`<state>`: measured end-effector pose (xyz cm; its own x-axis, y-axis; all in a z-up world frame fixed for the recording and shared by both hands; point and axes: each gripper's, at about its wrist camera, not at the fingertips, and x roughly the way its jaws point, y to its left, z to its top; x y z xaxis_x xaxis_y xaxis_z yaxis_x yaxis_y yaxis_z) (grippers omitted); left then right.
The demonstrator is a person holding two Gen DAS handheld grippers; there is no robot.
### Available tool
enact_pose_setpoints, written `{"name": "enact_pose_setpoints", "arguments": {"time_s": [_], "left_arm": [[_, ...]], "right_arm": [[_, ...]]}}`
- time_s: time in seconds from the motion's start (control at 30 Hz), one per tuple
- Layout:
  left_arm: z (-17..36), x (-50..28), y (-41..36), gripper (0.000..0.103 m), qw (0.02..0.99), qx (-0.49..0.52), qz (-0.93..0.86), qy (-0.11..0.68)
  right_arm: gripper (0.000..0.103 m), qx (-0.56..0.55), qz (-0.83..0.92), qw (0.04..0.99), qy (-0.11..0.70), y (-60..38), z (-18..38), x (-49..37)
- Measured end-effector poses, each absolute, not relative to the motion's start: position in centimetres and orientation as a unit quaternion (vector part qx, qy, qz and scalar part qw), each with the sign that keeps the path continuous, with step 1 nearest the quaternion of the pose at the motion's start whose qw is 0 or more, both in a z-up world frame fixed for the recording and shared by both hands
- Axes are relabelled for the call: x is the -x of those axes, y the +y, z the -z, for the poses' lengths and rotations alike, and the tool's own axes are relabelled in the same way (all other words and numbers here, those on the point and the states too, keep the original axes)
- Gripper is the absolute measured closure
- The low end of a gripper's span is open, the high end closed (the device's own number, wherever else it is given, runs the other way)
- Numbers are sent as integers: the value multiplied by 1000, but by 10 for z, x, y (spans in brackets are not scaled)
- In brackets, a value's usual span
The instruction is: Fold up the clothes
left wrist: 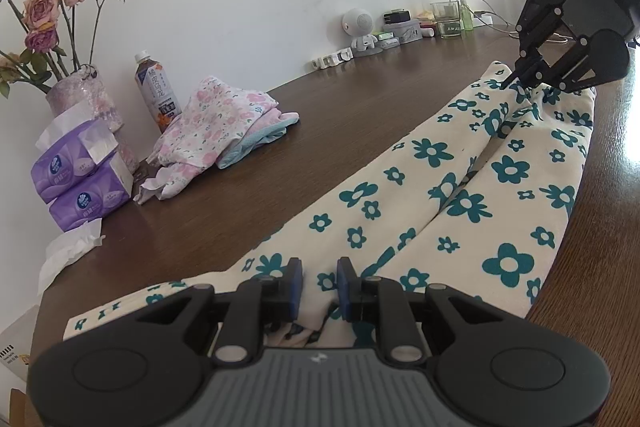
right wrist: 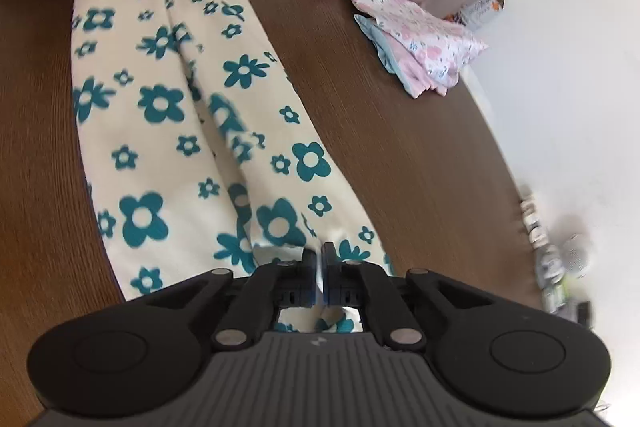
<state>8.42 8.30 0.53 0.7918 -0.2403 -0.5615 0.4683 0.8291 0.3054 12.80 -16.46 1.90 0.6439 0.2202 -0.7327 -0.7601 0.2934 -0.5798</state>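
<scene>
Stretched along the brown worktop (left wrist: 280, 155), flowered trousers (left wrist: 460, 195) are pinched at both ends: left gripper (left wrist: 320, 281) fingers narrowly gripping cloth, right gripper (right wrist: 322, 267) clamped tight.

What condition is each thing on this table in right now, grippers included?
Flowered trousers: stretched flat along the table, legs side by side, each end pinched.
Left gripper: shut on the trousers.
Right gripper: shut on the trousers.
Pink floral clothes: folded, stacked.
Tea bottle: upright, capped.
Tissue packs: stacked, top one open.
Roses: upright in vase, wilting.
</scene>
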Motion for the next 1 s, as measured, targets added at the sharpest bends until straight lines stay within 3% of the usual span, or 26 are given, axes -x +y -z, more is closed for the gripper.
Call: {"name": "enact_pose_setpoints", "arguments": {"time_s": [0.2,0.33,0.57,0.63,0.73,1.0], "left_arm": [[-5,-84,83,86,921,-221,192,258],[-5,-84,84,86,921,-221,193,257],[-5,-84,85,86,921,-218,196,257],[-5,-84,85,86,921,-217,196,258],[-6,-84,85,86,921,-217,196,258],[-6,-86,89,86,922,-202,201,264]], "right_arm": [[101,582,-284,733,209,-162,11,-91],[96,549,-269,758,226,-175,5,-89],[82,229,-264,902,253,-240,-52,-106],[74,118,-267,924,246,-249,-56,-114],[71,-24,-273,929,249,-245,-51,-131],[71,-28,-239,918,314,-204,-7,-143]]}}
